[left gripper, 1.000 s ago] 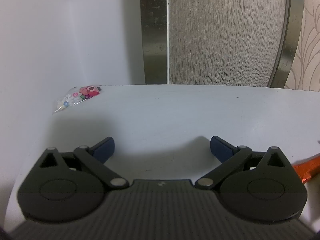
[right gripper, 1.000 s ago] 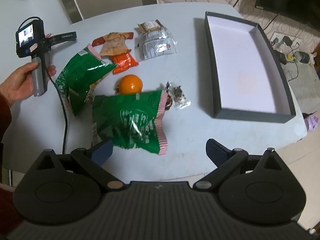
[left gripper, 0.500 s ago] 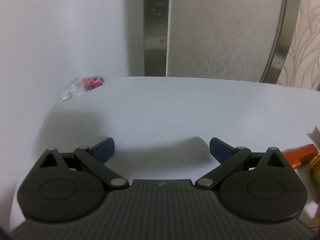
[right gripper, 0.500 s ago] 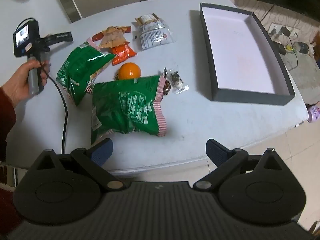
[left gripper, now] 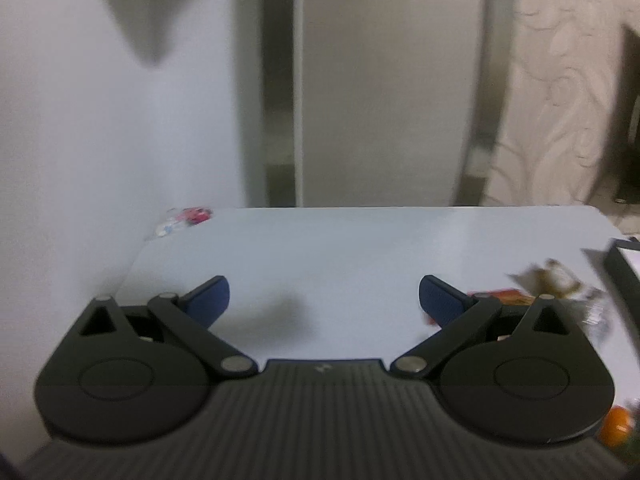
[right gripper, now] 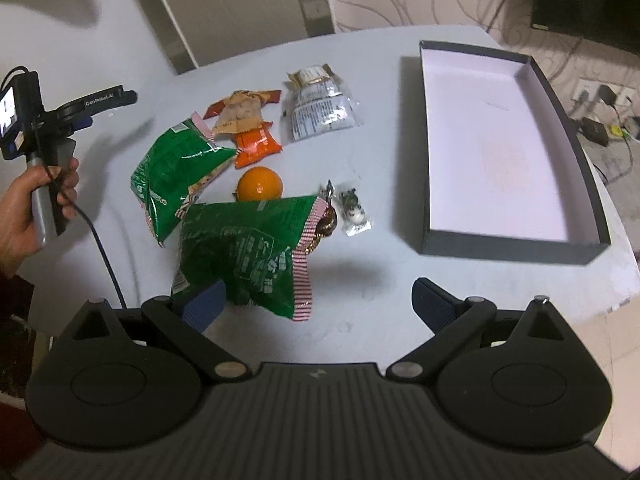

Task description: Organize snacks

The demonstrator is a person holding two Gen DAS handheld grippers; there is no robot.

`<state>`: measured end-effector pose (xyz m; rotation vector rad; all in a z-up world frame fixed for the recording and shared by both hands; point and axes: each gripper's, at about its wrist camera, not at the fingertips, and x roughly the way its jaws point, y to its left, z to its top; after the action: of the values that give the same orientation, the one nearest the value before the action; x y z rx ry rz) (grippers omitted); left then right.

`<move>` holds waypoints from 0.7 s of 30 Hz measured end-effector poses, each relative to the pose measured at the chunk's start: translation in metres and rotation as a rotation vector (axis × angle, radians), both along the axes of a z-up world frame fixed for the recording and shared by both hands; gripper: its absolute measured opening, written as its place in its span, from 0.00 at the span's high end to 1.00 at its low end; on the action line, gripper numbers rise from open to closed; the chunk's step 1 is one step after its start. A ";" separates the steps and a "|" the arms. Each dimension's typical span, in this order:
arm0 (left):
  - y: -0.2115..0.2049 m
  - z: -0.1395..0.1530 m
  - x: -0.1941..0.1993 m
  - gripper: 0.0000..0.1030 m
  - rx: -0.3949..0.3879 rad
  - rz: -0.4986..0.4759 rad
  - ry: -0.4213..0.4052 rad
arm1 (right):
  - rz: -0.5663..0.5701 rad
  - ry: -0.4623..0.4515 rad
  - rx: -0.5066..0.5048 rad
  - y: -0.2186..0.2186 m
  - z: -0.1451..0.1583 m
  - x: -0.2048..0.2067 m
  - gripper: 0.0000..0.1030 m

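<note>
Right gripper (right gripper: 318, 300) has come down closer to the crinkly green snack bag (right gripper: 248, 252), fingers spread wide, empty; bag touches the left finger (right gripper: 204, 304) at 10 o'clock. Left gripper (left gripper: 322, 300) wide open over bare white table (left gripper: 340, 248).

table (right gripper: 384, 280): smooth, pale, faintly sheened top
near green bag (right gripper: 248, 256): glossy crinkled plastic film
far green bag (right gripper: 176, 176): same shiny film, creased
orange (right gripper: 260, 185): smooth, slightly glossy peel
clear packet (right gripper: 322, 108): transparent glossy plastic
box (right gripper: 508, 246): matt dark card walls, white paper-like floor
right gripper (right gripper: 316, 300): matt black plastic body, ribbed blue pads, small metal pivot pins
left gripper (left gripper: 323, 298): same matt plastic, ribbed deck
</note>
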<state>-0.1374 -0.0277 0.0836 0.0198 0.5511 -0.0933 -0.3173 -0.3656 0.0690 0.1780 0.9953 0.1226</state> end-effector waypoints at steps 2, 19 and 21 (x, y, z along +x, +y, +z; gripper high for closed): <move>-0.015 0.004 -0.019 0.00 0.015 -0.025 -0.008 | 0.027 -0.016 0.007 -0.004 -0.003 0.000 0.02; -0.080 -0.060 -0.078 0.00 0.157 -0.185 0.077 | 0.074 -0.077 0.050 -0.019 -0.009 -0.021 0.02; -0.076 -0.066 -0.073 0.00 0.146 -0.174 0.074 | 0.041 -0.073 0.032 -0.020 -0.005 -0.029 0.02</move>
<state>-0.2107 -0.1040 0.0181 0.2071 0.6289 -0.2242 -0.3460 -0.3853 0.0642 0.1810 0.9249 0.1812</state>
